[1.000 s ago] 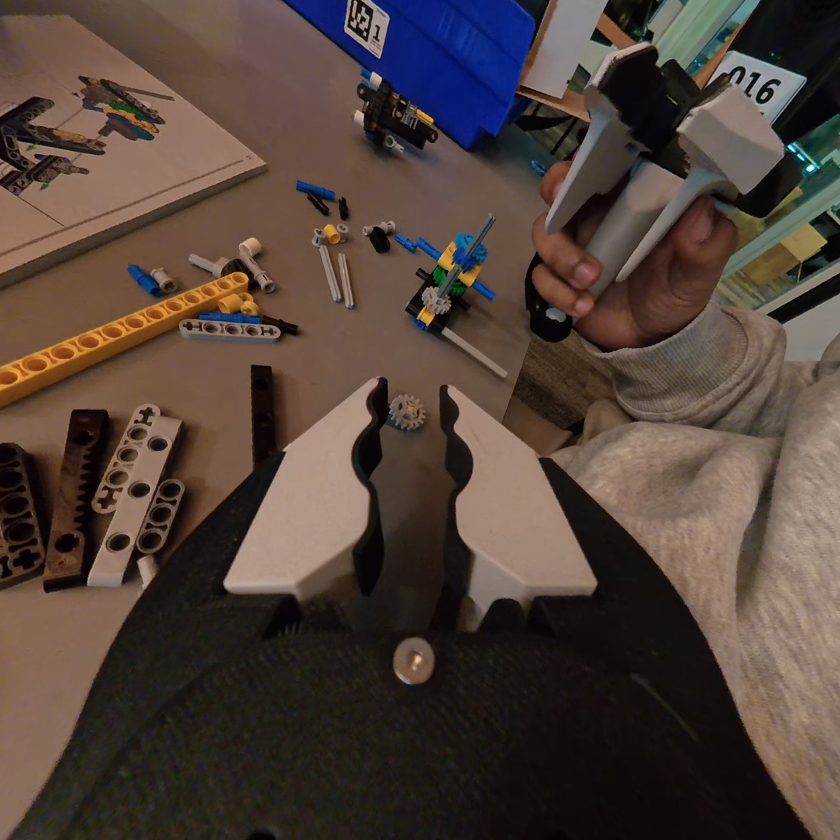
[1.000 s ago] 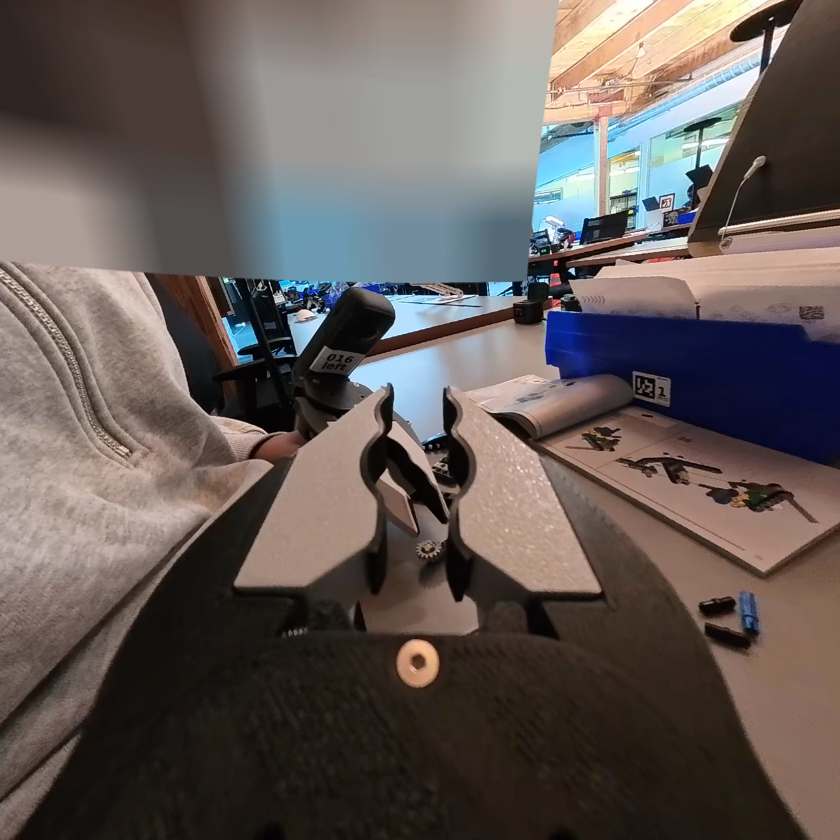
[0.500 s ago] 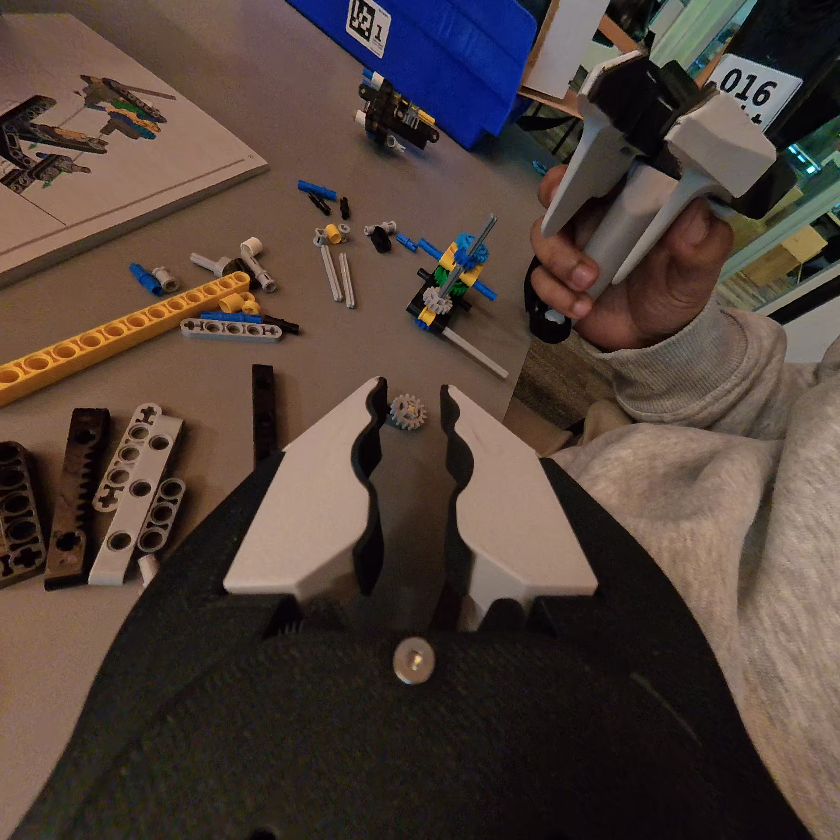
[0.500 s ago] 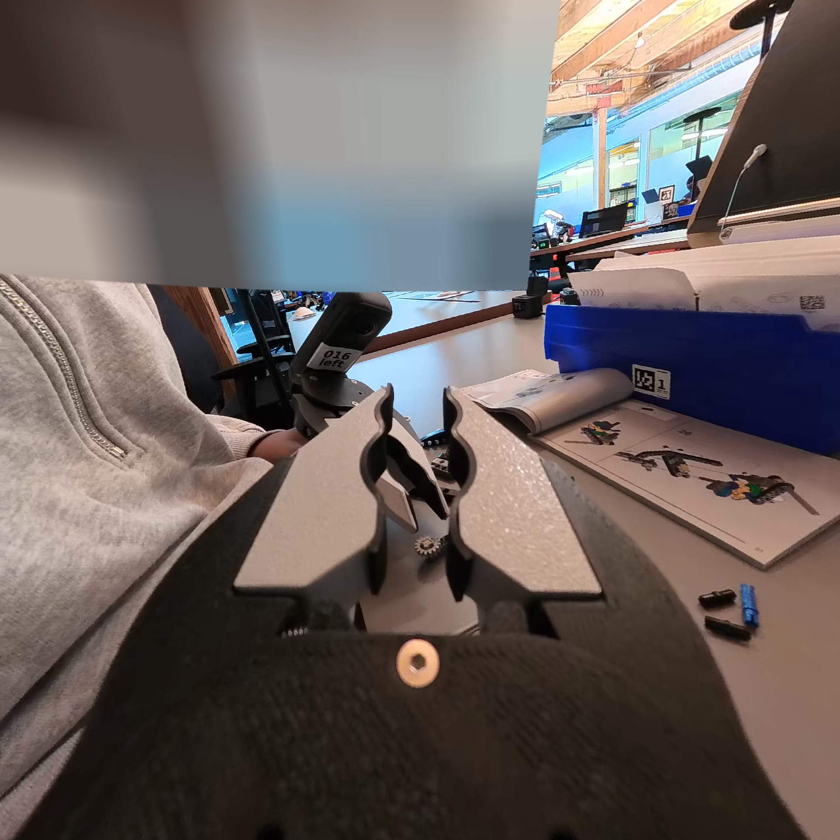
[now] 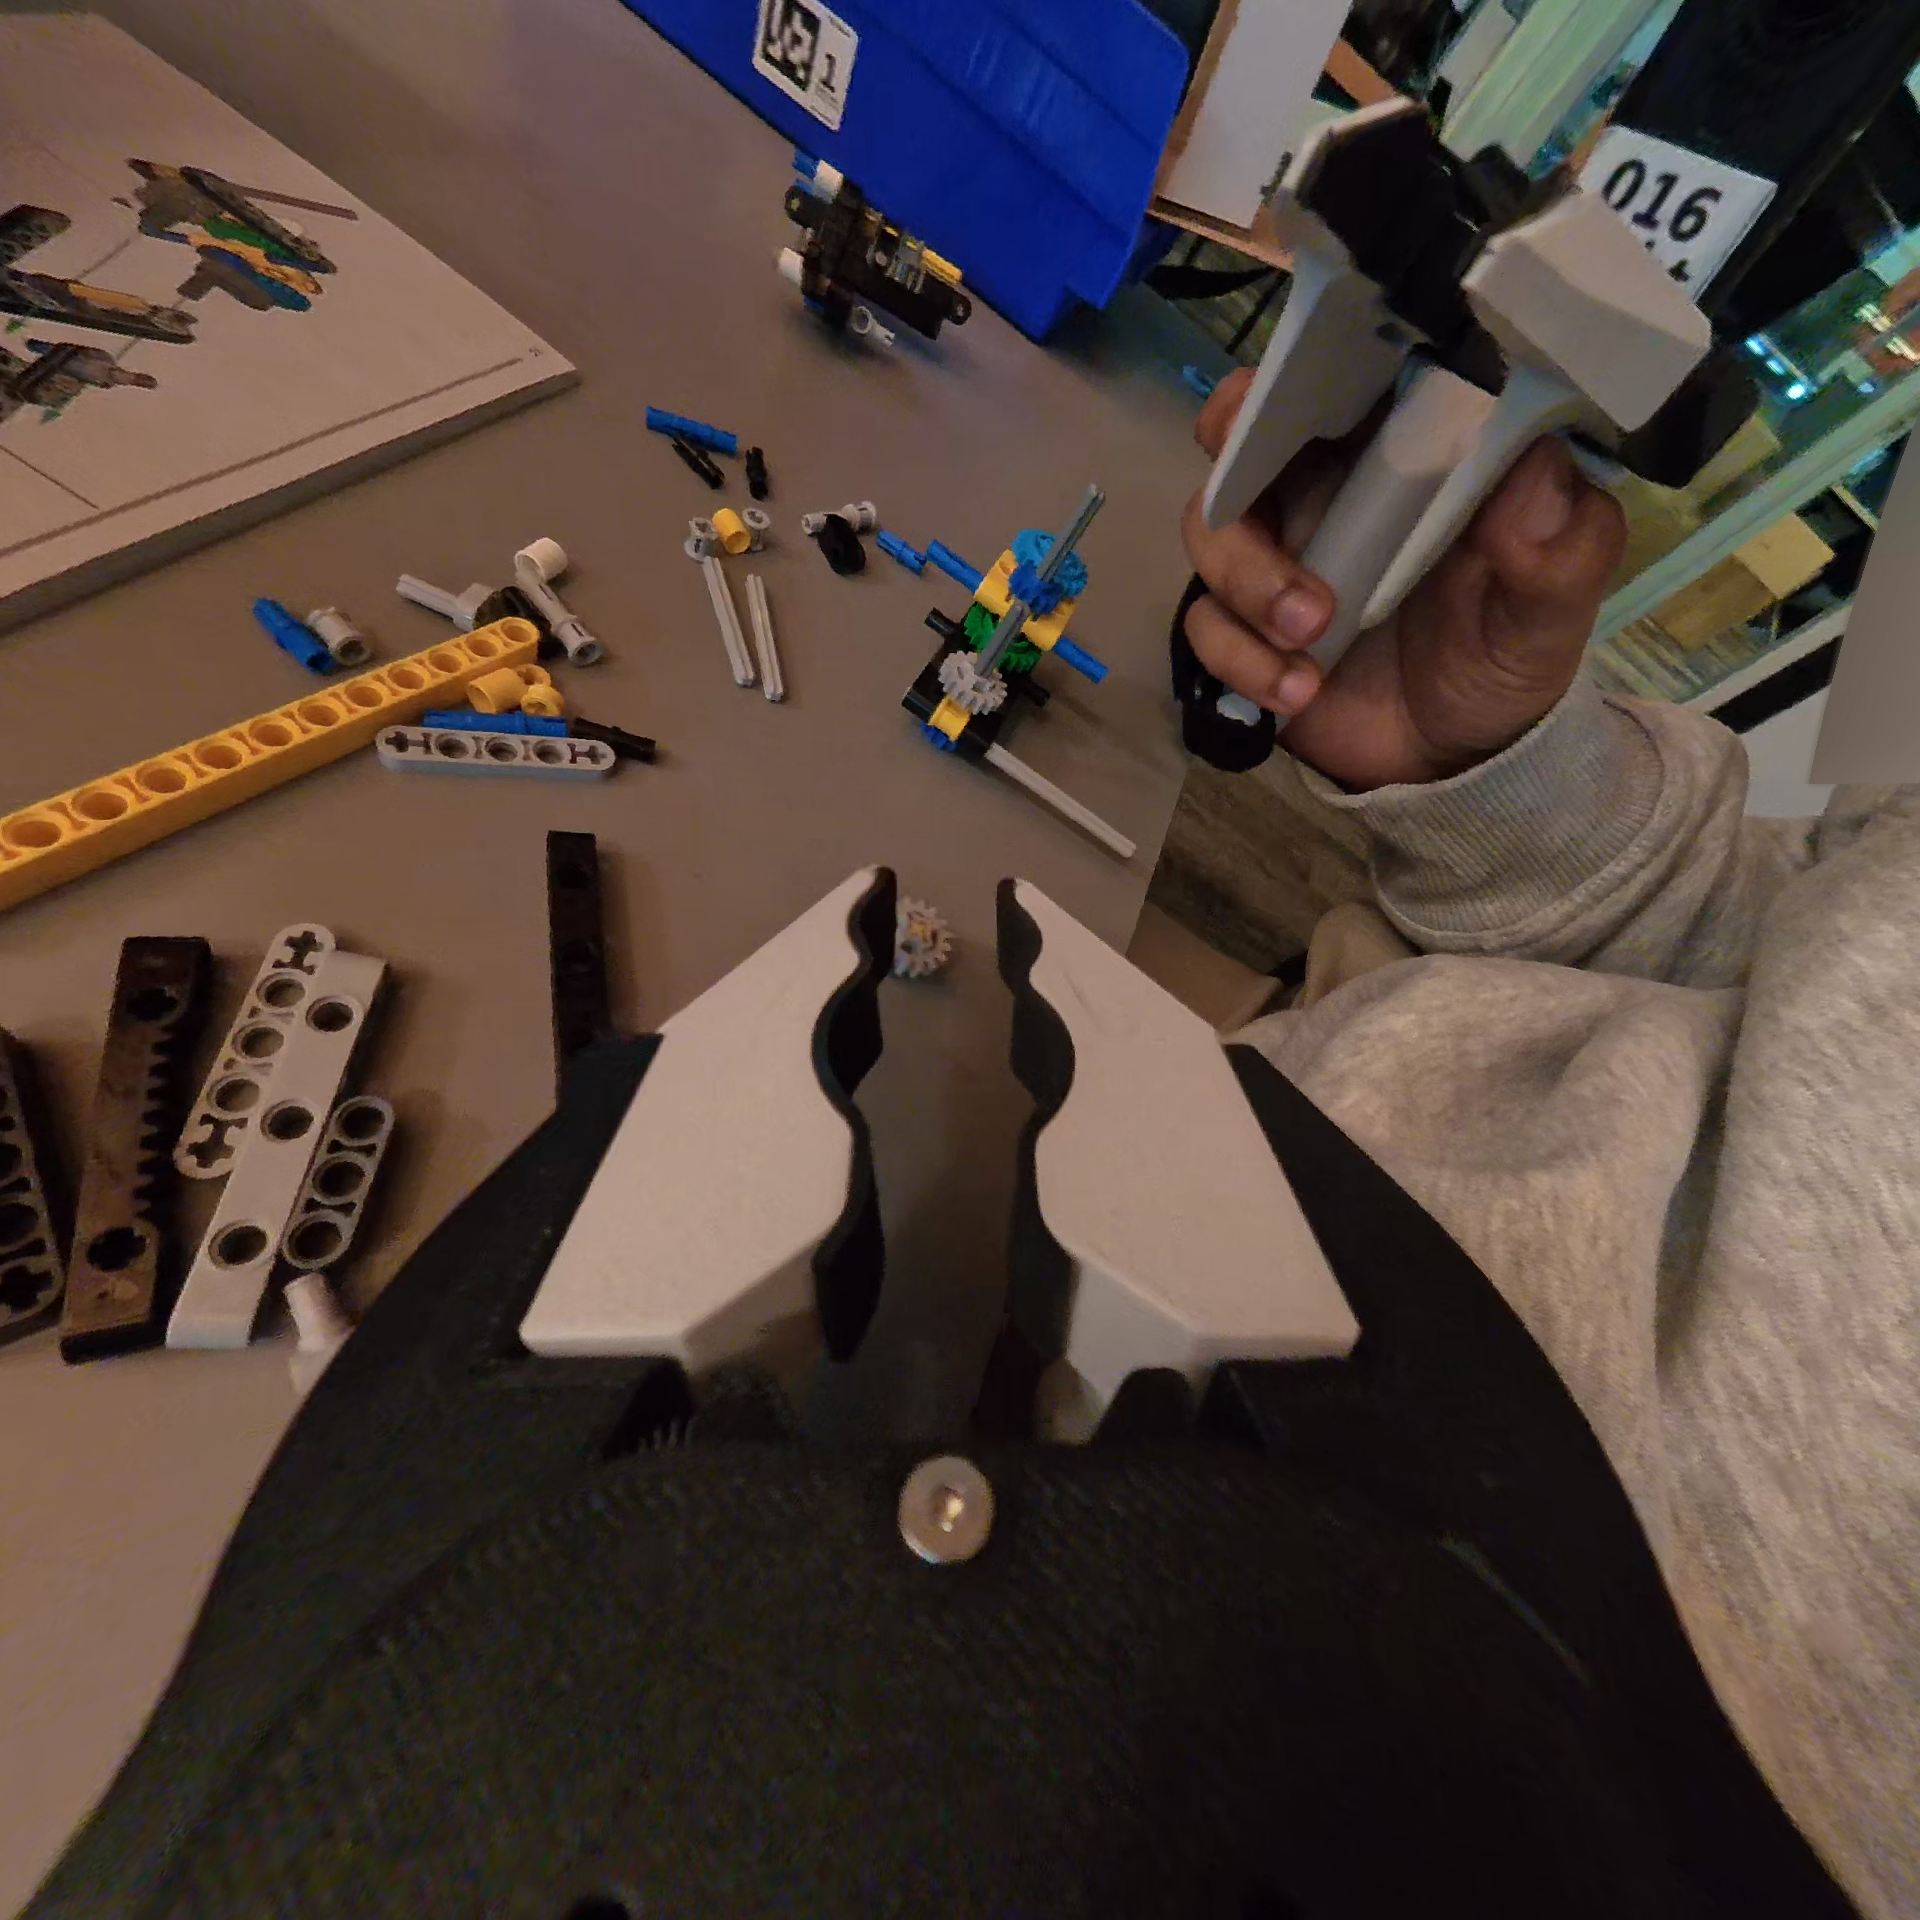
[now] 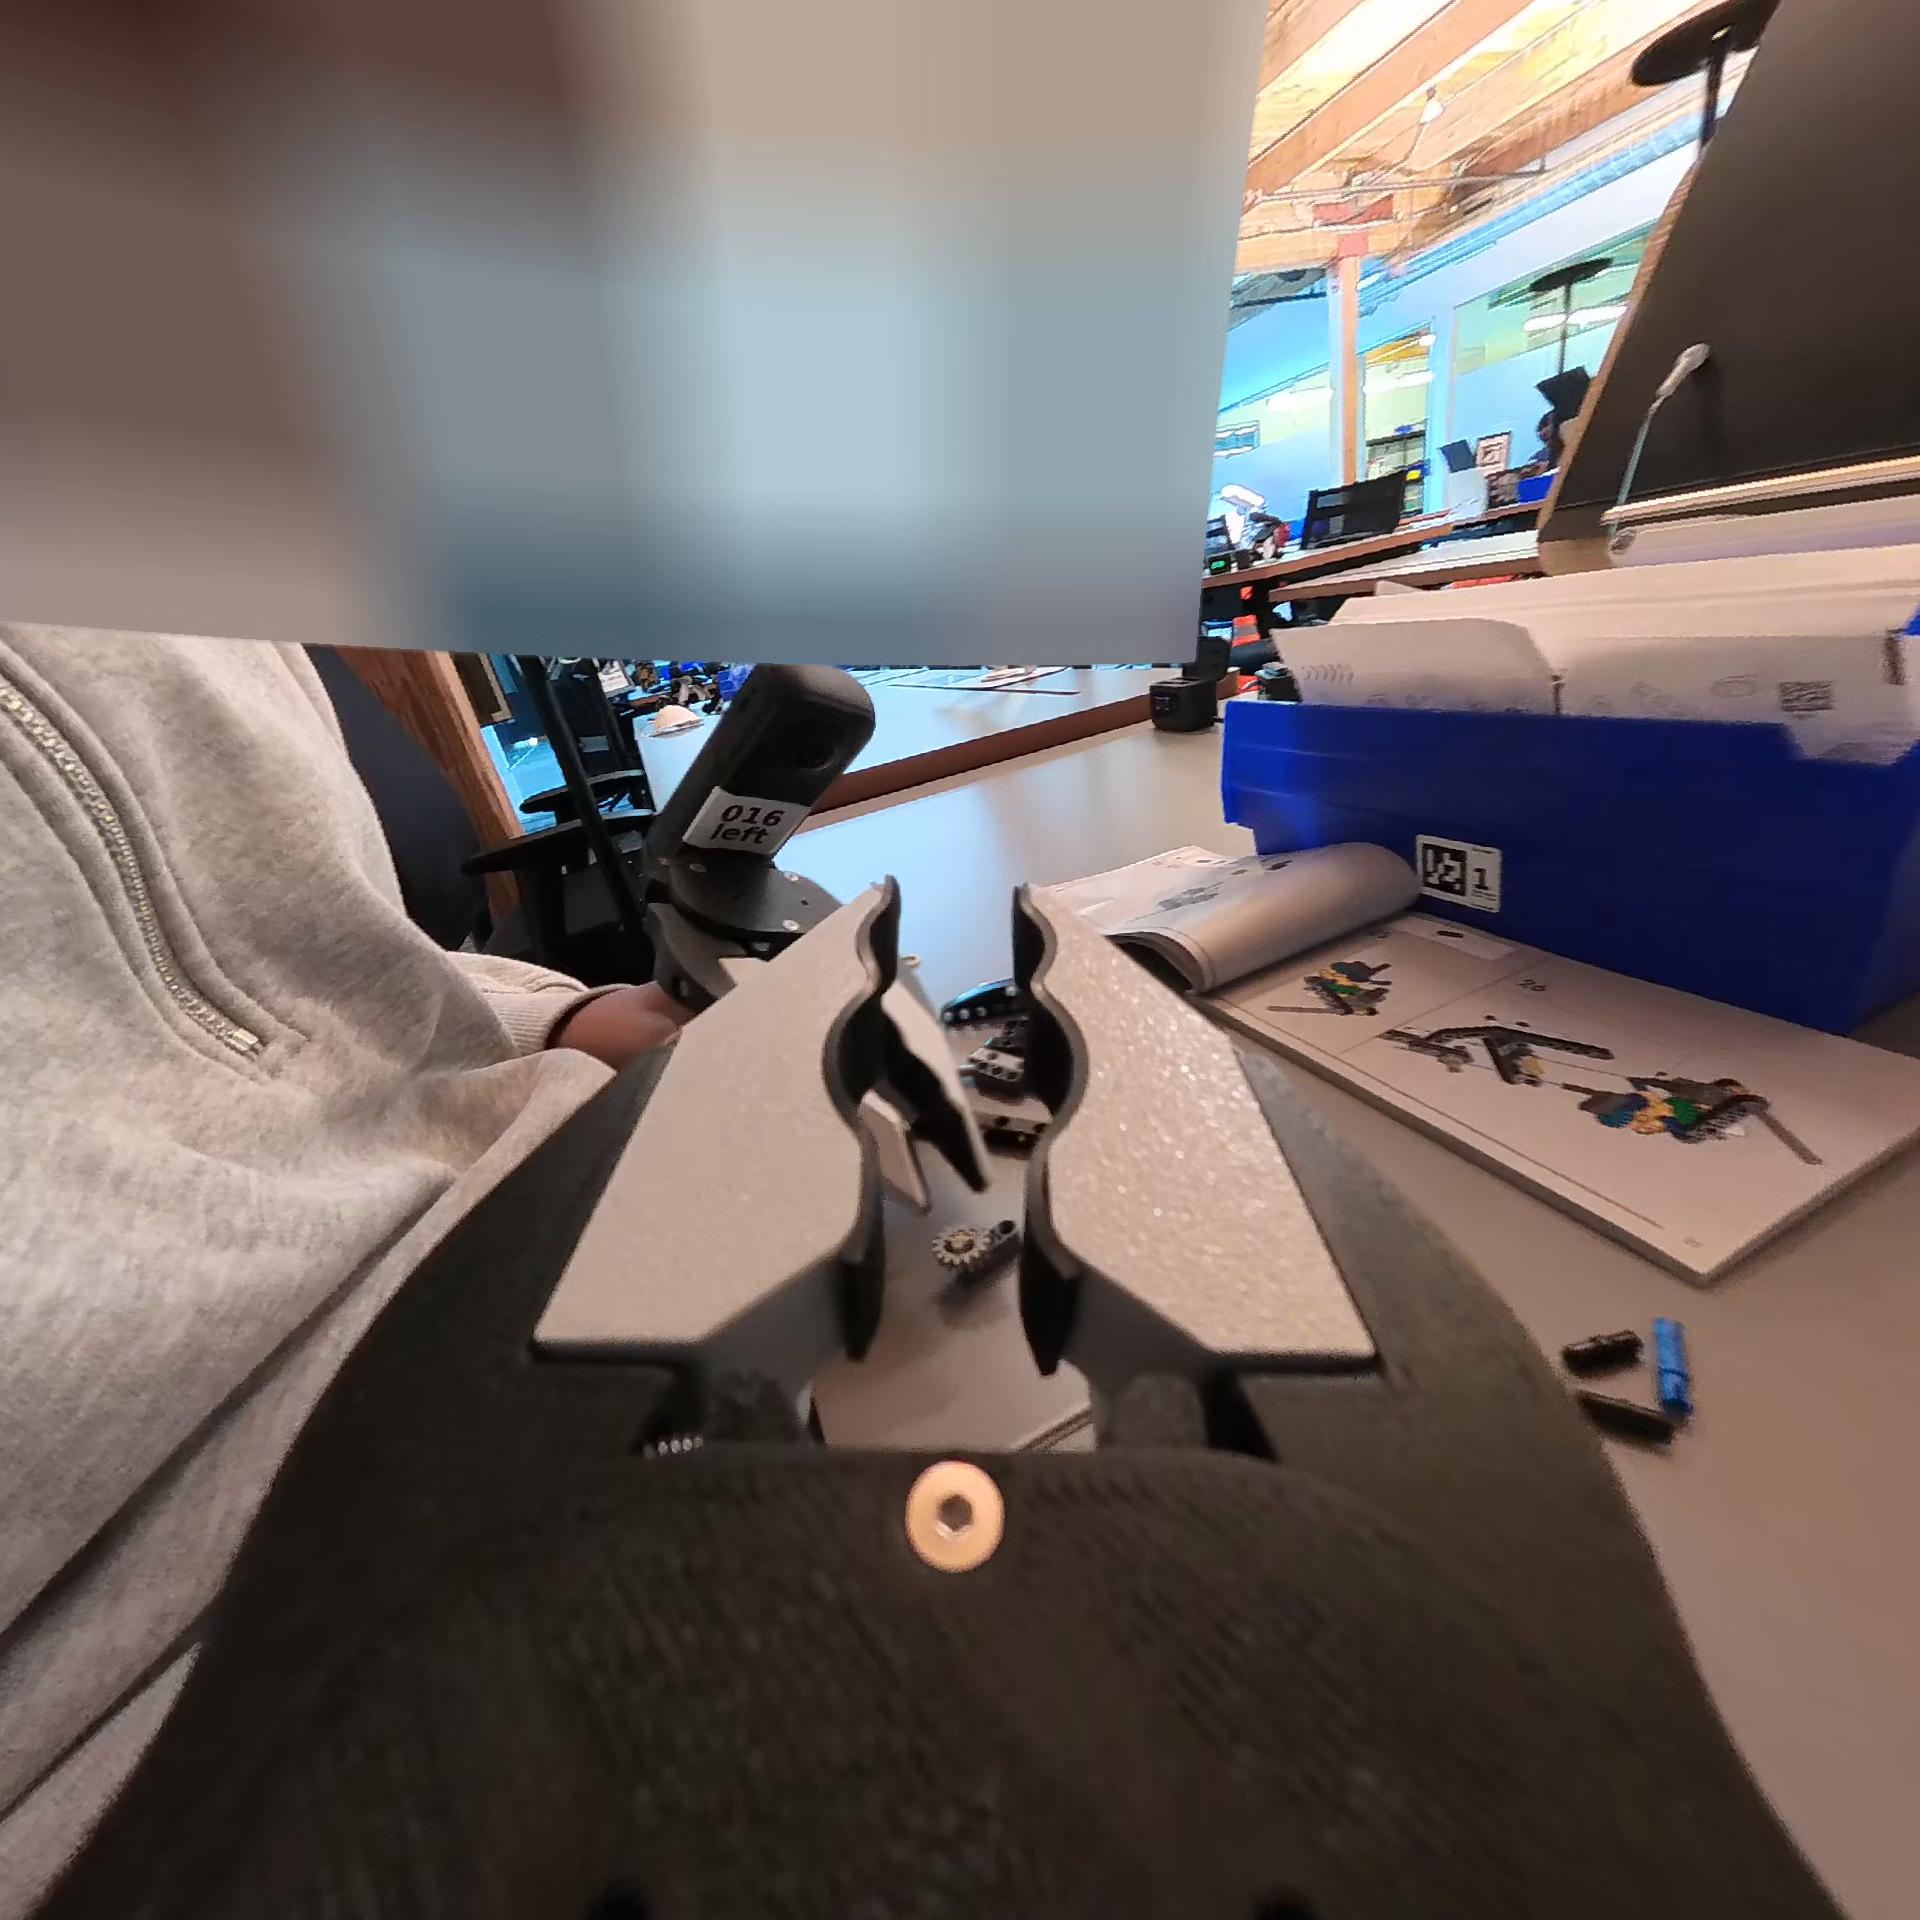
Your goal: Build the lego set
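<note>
Holding white cartons [image 6: 1621,655]: blue bin [image 6: 1558,821].

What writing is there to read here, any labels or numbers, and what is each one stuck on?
I won't repeat the wording itself; these things carry it:
White tag with a square marker, on the blue bin.
White sticker on the black camera.
Second white sticker, top right of the left wrist view.
Instruction booklet: tiny printed numbers.
White cartons in the bin: print blurred.

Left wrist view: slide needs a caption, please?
Open left gripper poised over a small grey gear among loose parts.
</note>
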